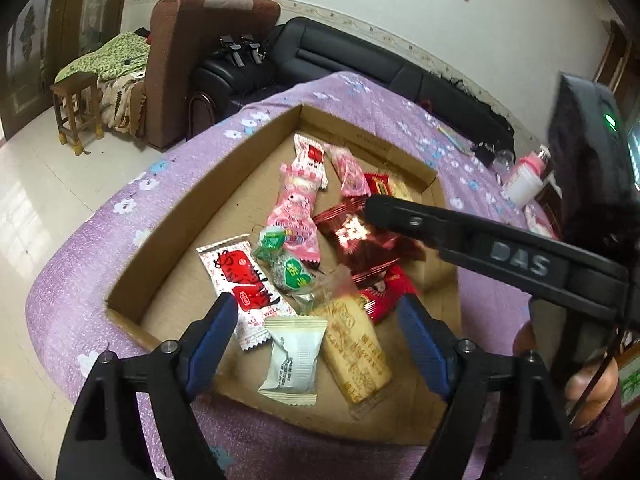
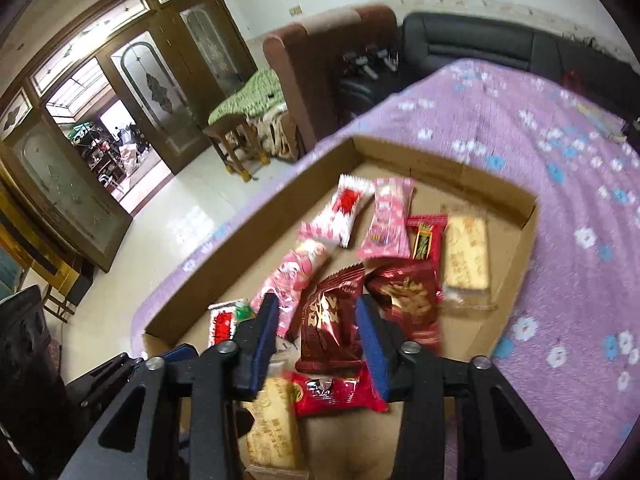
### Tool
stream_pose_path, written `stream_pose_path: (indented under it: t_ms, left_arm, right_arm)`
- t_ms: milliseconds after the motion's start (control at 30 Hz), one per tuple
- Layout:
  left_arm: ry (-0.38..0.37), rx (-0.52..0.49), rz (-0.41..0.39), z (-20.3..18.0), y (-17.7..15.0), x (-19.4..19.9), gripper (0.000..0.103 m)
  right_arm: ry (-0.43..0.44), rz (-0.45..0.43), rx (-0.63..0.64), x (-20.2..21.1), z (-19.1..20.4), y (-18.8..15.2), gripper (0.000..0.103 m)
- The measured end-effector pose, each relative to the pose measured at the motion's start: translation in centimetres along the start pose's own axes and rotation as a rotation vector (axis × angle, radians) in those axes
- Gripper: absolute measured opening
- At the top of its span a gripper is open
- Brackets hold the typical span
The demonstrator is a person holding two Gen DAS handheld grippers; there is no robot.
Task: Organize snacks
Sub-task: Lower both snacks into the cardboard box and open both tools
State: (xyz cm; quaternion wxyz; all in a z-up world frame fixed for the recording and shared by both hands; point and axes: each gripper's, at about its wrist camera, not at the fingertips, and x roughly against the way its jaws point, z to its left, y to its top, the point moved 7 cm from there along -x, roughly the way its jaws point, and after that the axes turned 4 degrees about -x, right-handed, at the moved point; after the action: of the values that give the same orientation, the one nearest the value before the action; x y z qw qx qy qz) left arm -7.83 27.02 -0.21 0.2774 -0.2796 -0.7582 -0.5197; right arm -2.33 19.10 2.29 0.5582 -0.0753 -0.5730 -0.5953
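The snacks lie loose in a shallow cardboard tray (image 1: 168,236) on a surface spread with a purple flowered cloth (image 1: 80,248), which I'll call the worktop. Nearest the left claw (image 1: 316,344) are a white packet (image 1: 294,354) and a tan biscuit bar (image 1: 356,356), both lying between its blue pads but untouched: the left claw stands wide apart and holds nothing. Just beyond them are a red-and-white wrapper (image 1: 240,276), a green candy (image 1: 294,276), a long pink packet (image 1: 298,216) and a bright red packet (image 1: 384,288). The right claw (image 2: 318,338) hangs over the middle of the tray with its pads part-way apart on either side of a dark red foil packet (image 2: 332,320); from the right wrist view the pads look close to the foil but I cannot see them pressing it, so I judge it unheld. A second dark foil packet (image 2: 408,300) touches the first, and a second biscuit bar (image 2: 468,256) lies toward the far corner. The step in hand seems to be sorting inside the tray, with each claw poised over a fresh item. The next move probably calls for the right claw to close squarely across the foil packet without catching its neighbour, then lift it clear before the left claw reaches in, since the two claws are crowded near each other.
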Motion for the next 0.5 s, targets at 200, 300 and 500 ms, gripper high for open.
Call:
stream_pose_path:
  t_ms: [200,300,500]
  left_arm:
    - [0.036,0.015,-0.029,0.3,0.3,1.6,0.081]
    - [0.112,-0.029,-0.066,-0.2,0.6,2.8,0.082]
    - [0.243,-0.1,-0.143,-1.4,1.2,4.6,0.088]
  right_arm:
    - [-0.027,-0.059,0.0,2.8,-0.3,0.1,0.053]
    - [-0.052,-0.084,-0.009,4.0,-1.1,-0.3,0.053]
    - [-0.106,-0.127,-0.022,6.5,-2.9,-1.9,0.059]
